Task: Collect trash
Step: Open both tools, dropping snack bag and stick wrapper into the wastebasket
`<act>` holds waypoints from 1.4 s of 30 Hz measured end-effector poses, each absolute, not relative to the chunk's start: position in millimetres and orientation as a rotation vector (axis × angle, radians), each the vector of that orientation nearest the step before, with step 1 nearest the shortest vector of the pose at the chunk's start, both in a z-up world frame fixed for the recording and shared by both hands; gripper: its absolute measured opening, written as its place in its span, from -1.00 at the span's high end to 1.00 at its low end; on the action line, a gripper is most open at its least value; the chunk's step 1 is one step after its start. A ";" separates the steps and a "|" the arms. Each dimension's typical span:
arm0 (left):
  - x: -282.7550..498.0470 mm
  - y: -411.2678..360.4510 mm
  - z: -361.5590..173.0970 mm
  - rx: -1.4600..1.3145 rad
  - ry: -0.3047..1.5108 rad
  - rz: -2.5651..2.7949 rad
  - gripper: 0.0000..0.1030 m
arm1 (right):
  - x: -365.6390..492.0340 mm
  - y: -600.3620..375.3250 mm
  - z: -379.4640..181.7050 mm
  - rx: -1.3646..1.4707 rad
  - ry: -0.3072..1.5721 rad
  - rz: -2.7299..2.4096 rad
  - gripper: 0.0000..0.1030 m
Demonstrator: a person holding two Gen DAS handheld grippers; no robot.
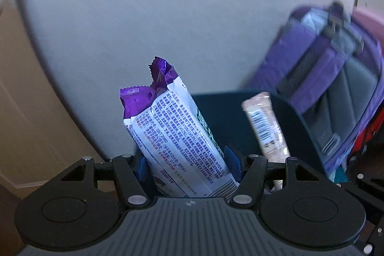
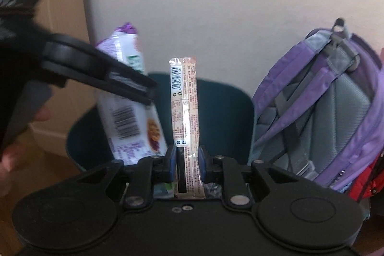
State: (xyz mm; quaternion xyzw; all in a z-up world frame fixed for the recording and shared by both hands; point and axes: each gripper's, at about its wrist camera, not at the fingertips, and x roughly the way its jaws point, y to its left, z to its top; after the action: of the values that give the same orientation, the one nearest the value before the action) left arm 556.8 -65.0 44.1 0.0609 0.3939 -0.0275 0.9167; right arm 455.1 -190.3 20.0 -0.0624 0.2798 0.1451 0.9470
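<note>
With both wrappers above the dark bin (image 2: 223, 116), the left gripper (image 1: 187, 164) grasping the purple wrapper (image 1: 177, 136) and the right gripper (image 2: 187, 160) clenched on the pink wrapper (image 2: 184, 112) may drop them beside the bin's rim if they release early.

The left gripper (image 1: 186, 161), low in its frame's centre, has its jaws clamped on a wrapper (image 1: 172, 133). The right gripper (image 2: 187, 157), bottom centre, pinches a thin stick pack (image 2: 184, 112). Fingertips (image 2: 42, 114) show at that frame's left edge.

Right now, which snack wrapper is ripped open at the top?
The purple and white wrapper in the left claw; its top edge is torn and jagged. The thin pink wrapper in the right claw has a flat sealed top.
</note>
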 end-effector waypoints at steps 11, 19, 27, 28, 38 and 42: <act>588.9 -74.3 -9.7 0.153 0.970 -0.108 -0.25 | 464.7 -182.6 5.5 -0.190 0.605 0.301 0.54; 582.8 -62.9 -13.2 0.093 0.983 -0.125 -0.44 | 456.4 -184.1 8.5 -0.173 0.589 0.303 0.10; 556.1 -51.1 9.5 0.058 0.934 -0.134 -0.55 | 431.4 -189.1 25.2 -0.161 0.544 0.290 -0.20; 552.8 -49.6 13.0 0.055 0.927 -0.131 -0.55 | 425.8 -190.3 28.7 -0.159 0.536 0.287 -0.22; 483.9 -34.3 66.4 0.027 0.825 -0.113 -0.55 | 369.4 -201.5 63.2 -0.136 0.476 0.279 -0.37; 452.1 -28.7 82.9 0.010 0.790 -0.101 -0.55 | 344.2 -205.0 71.7 -0.126 0.453 0.287 -0.43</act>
State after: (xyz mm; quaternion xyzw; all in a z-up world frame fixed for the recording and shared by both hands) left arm 452.1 -28.7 82.9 0.0046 0.3848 -0.0493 0.9217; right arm 344.2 -205.0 71.7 -0.0621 0.2238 0.1418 0.9623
